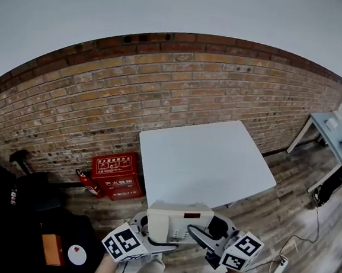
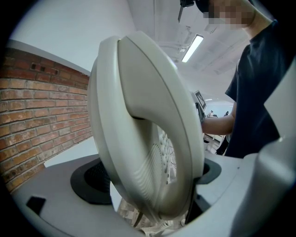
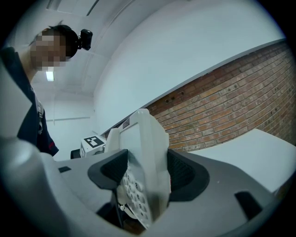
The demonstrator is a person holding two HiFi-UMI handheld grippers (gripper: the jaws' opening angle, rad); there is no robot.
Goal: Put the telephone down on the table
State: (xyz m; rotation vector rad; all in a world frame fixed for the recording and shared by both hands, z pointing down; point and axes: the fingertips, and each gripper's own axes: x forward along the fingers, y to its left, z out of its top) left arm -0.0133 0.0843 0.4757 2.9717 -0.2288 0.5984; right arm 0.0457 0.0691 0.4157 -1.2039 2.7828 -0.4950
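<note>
One telephone (image 1: 178,220), long axis left-right, clamped by left hand-held gripper (image 2: 150,178) and right hand-held gripper (image 3: 145,172), near table (image 1: 210,160).

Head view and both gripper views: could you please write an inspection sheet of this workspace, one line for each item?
Surface: white table, bare top, ahead of the grippers.
Job's things: telephone held in the air short of the table, handset resting on it.
Clutter: nothing seen.
Grippers: left gripper and right gripper each shut on one end of the telephone.
Cables: power strip with its cable on the floor at the right.
Surroundings: brick wall, red fire box, extinguisher, wooden floor, second table.
</note>
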